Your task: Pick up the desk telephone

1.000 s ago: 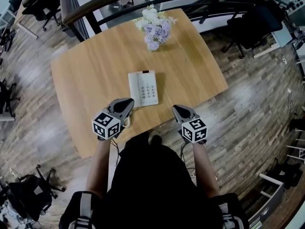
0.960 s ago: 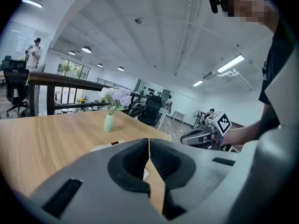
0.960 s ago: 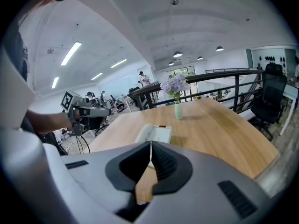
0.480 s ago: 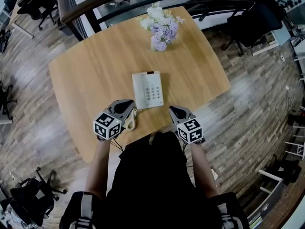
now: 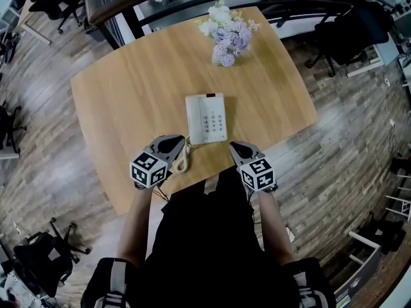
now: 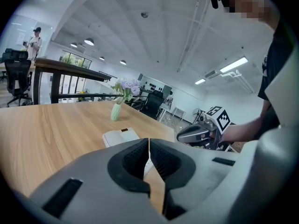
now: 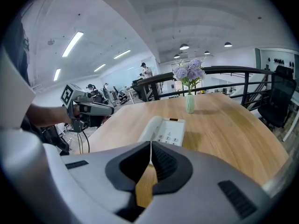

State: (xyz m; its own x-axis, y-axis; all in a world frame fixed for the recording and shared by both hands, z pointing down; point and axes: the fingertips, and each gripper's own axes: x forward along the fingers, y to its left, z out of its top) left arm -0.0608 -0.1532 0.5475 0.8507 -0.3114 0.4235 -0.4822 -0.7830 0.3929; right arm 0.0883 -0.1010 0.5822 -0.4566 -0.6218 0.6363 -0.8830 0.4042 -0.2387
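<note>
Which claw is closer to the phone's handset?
Left. The left gripper points at the near end of the handset, along the left of the telephone; the right gripper sits off its near corner on the keypad side.

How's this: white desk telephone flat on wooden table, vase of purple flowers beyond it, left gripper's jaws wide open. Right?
No: the left gripper view shows the left gripper shut, empty. The white desk telephone flat on the wooden table, vase of purple flowers beyond it: correct.

On the wooden table [image 5: 128,95], a desk telephone [image 5: 206,118] is laid towards the near edge, and a vase of flowers [image 5: 228,40] is placed at the far side.
</note>
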